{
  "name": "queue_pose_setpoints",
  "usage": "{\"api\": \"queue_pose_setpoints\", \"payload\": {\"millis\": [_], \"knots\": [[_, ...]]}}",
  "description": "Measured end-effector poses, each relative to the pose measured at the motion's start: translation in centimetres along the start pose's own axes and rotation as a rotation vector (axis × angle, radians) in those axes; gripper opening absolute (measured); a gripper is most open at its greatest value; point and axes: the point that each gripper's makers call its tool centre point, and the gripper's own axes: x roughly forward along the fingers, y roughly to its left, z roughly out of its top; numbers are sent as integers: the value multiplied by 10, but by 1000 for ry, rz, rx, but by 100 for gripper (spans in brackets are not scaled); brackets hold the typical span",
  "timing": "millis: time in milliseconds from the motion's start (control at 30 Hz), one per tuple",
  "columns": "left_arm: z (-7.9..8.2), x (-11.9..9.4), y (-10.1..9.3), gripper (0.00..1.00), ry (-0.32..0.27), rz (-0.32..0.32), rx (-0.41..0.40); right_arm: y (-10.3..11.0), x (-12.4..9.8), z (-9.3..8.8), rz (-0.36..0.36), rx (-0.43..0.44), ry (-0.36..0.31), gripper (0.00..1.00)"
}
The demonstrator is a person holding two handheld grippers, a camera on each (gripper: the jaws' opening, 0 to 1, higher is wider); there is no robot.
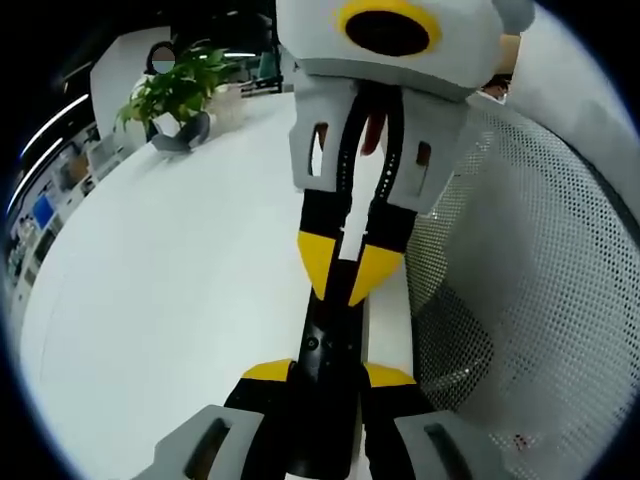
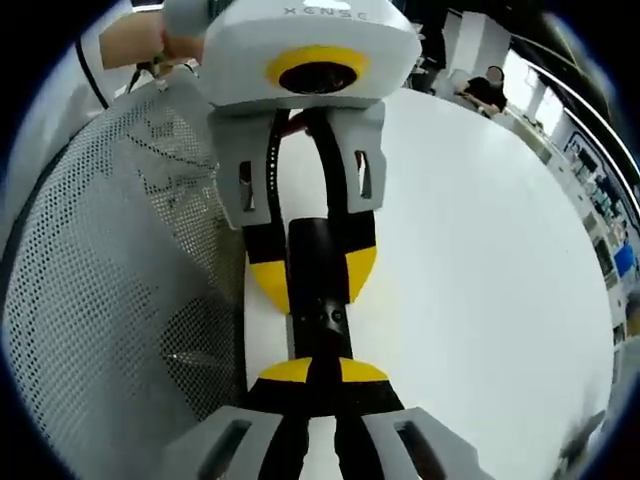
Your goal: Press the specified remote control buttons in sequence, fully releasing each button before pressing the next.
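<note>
A black remote control (image 1: 328,345) lies lengthwise between my two grippers, which face each other over a white table (image 1: 180,280). My left gripper (image 1: 330,372) is shut on the remote's near end, with a yellow-tipped jaw on each side. My right gripper (image 1: 347,275) comes in from the top with its jaws closed together, their tips touching the remote's far end. In the right gripper view the remote (image 2: 322,318) shows small buttons. There my right gripper (image 2: 322,372) is shut just over it, and my left gripper (image 2: 315,270) clamps the remote's other end.
A white mesh chair back (image 1: 520,260) stands close beside the grippers and appears again (image 2: 110,260) in the right gripper view. A potted plant (image 1: 172,92) sits at the table's far end. A hand (image 2: 135,40) holds the left gripper. A person (image 2: 490,85) sits far off.
</note>
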Motion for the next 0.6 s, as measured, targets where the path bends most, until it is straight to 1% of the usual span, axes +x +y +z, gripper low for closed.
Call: {"api": "queue_pose_setpoints", "payload": {"millis": [100, 133, 233, 333, 400, 600], "knots": [[0, 0, 0, 25, 6, -1, 2, -1, -1, -2, -3, 29, -24, 4], [0, 0, 0, 25, 7, -1, 3, -1, -2, -1, -11, 42, -51, 4], [0, 0, 0, 25, 8, -2, 3, 0, -3, -2, -25, 24, -93, 4], [0, 0, -1, 25, 7, -3, 1, 1, -4, -1, -33, 40, -115, 4], [0, 0, -1, 25, 6, -2, -3, 2, -4, -1, -36, 44, -117, 4], [0, -1, -1, 25, 1, 2, -6, 3, -5, -2, -47, 7, -102, 4]]}}
